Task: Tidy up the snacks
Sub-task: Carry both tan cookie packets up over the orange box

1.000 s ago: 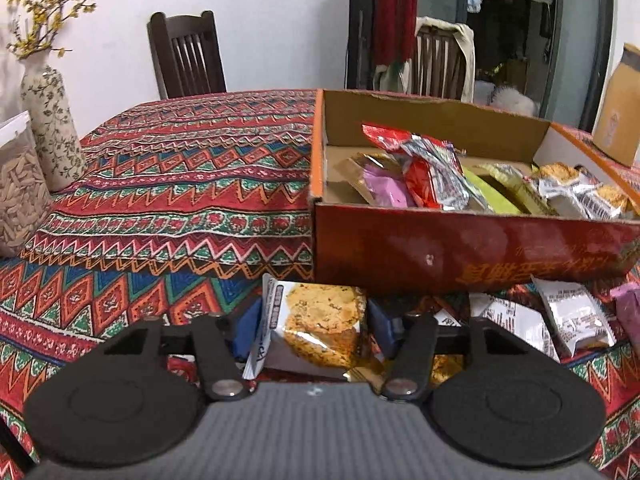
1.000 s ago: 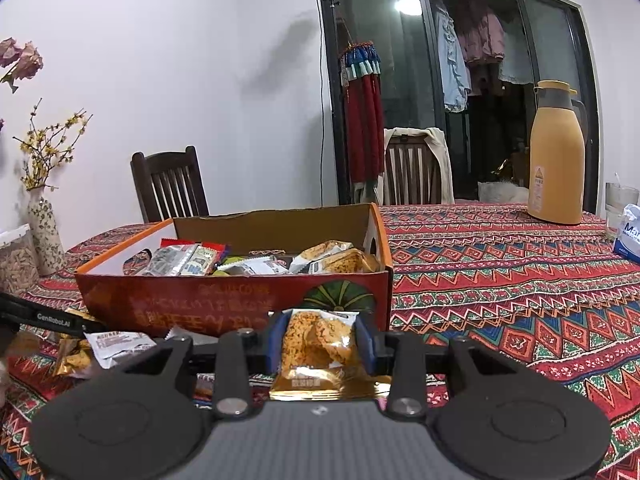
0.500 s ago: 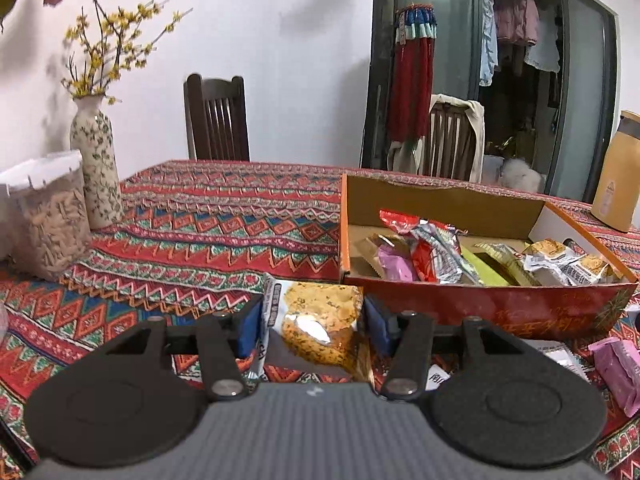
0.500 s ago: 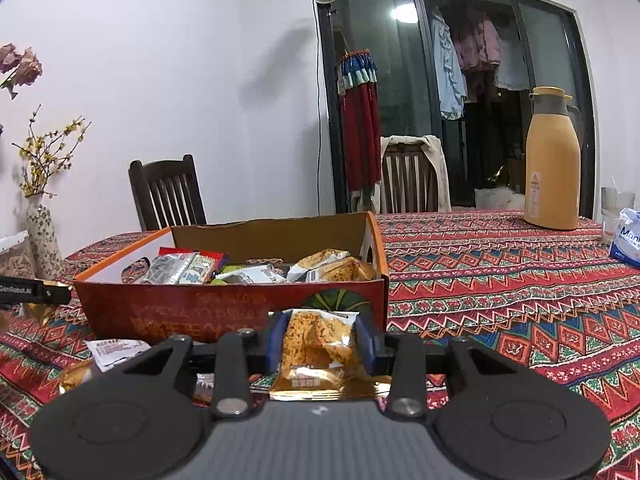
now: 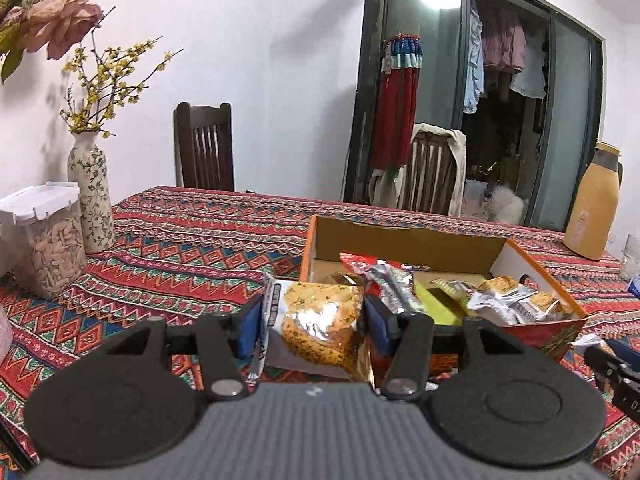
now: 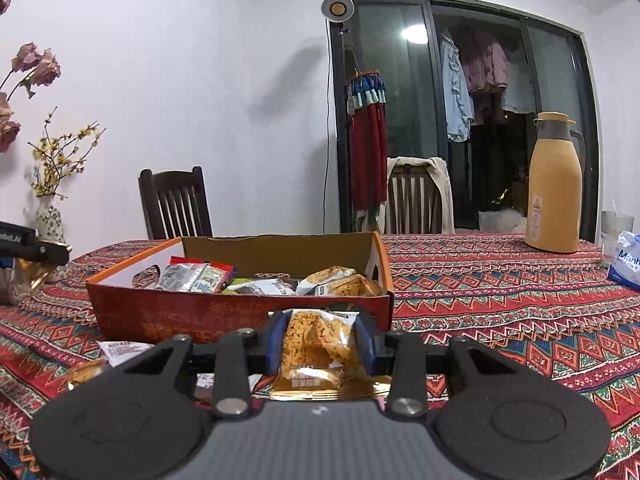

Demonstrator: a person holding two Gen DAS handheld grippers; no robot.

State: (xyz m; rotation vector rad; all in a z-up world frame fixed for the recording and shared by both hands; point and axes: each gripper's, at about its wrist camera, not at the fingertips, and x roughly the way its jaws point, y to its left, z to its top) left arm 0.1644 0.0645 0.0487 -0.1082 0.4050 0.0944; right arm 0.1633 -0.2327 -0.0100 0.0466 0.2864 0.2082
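Your left gripper [image 5: 312,322] is clenched on a silver snack packet [image 5: 316,328] printed with a crumbly biscuit, pinched across its width between the two blue pads [image 5: 250,326], at the lower middle of the left wrist view. It appears lifted off the tablecloth [image 5: 180,256], and the cardboard box [image 5: 400,240] sits just behind it and to the right, open on top. Your right gripper [image 6: 320,344] is grasping a gold-edged snack packet [image 6: 320,354] the same way, low in the middle of the right wrist view, in front of the box's red front wall [image 6: 240,314].

The step in hand looks like carrying both packets over and dropping them in. Lift each one above the wall before you move forward, since the hanging lower edge of the foil could catch the rim. The box already holds a heap of wrappers [image 5: 400,280] through the middle and right; the bare cardboard floor at its left rear corner seems the best spot for the left packet. Lower close to the pile before you let go, so it settles flat. Bring the hands in one after the other to keep them from crowding.

Loose packets [image 6: 120,348] lie on the cloth before the box at the left of the right wrist view. A thermos [image 6: 554,184] stands well apart at the right.
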